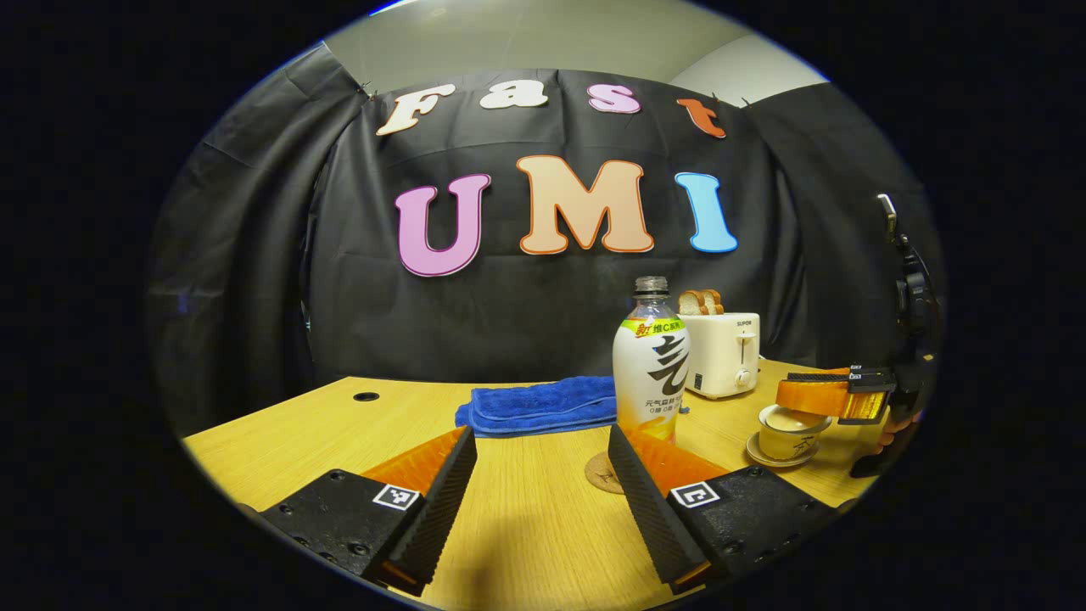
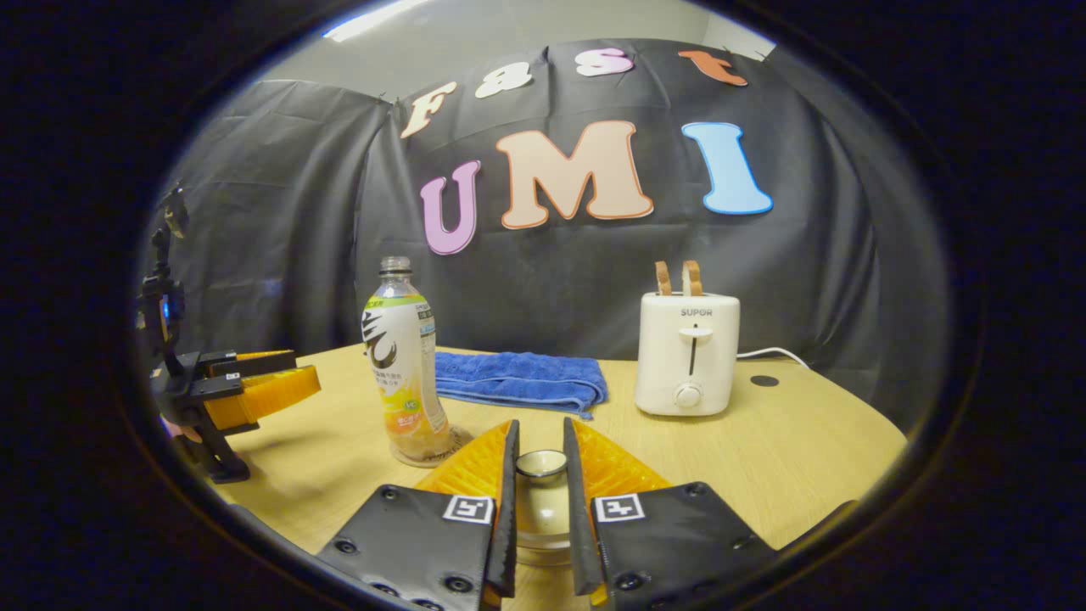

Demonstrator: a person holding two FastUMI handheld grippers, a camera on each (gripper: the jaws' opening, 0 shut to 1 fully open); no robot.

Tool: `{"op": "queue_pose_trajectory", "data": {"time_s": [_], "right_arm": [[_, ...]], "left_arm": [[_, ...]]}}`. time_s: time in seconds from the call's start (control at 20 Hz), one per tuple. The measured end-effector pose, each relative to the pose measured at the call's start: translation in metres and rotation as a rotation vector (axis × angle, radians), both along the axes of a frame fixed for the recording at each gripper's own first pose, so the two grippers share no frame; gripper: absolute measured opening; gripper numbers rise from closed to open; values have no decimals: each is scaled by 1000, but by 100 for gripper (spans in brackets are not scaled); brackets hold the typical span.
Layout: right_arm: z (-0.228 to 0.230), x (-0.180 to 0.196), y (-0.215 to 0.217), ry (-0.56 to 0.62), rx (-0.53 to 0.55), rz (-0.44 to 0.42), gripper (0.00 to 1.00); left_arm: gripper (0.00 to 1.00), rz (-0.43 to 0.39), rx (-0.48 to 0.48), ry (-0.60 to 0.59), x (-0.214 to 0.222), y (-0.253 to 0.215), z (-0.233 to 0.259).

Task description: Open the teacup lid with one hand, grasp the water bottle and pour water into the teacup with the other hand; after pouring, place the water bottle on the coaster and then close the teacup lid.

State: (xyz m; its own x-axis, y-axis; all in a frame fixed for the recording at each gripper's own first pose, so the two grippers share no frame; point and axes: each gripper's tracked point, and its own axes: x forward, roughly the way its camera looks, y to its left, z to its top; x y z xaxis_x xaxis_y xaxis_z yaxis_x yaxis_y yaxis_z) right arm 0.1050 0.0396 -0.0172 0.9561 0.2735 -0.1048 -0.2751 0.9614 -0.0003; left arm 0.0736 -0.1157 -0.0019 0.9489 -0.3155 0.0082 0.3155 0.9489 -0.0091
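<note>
An uncapped water bottle (image 1: 652,365) (image 2: 405,365) stands on a round coaster (image 1: 601,473) near the middle of the table. My left gripper (image 1: 540,437) (image 2: 297,373) is open just in front of the bottle and apart from it, with nothing between its fingers. To the right, a small pale teacup (image 1: 787,437) sits on a saucer (image 1: 776,458). My right gripper (image 1: 789,396) (image 2: 541,428) hovers right over the cup, its fingers pressed on the knob of the teacup lid (image 2: 541,463). I cannot tell whether the lid touches the cup's rim.
A folded blue towel (image 1: 543,406) (image 2: 517,378) lies behind the bottle. A white toaster (image 1: 721,355) (image 2: 687,356) with bread slices stands at the back right, its cord trailing off. The wooden table (image 1: 280,441) (image 2: 806,458) ends at the black cloth wall.
</note>
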Motion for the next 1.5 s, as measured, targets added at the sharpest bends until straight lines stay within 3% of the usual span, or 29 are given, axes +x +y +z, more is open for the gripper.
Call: {"op": "queue_pose_trajectory", "data": {"time_s": [0.2,0.35,0.7,1.15,1.2,1.4,1.5], "right_arm": [[-2,0,-2,11,4,-6,29],[-2,-1,-2,22,9,2,41],[6,-19,-10,-37,6,-29,100],[17,-41,-47,-108,21,-173,100],[18,-44,-51,-111,20,-187,94],[19,-54,-67,-115,17,-240,100],[19,-62,-76,-117,16,-269,98]], "left_arm": [[91,11,0,0,0,5,-1],[91,12,1,0,0,4,-1],[91,19,2,0,1,6,0],[92,91,2,6,-8,27,-2],[92,98,2,6,-9,29,-2],[92,139,4,6,-16,41,-1],[92,168,5,9,-19,47,-2]]}}
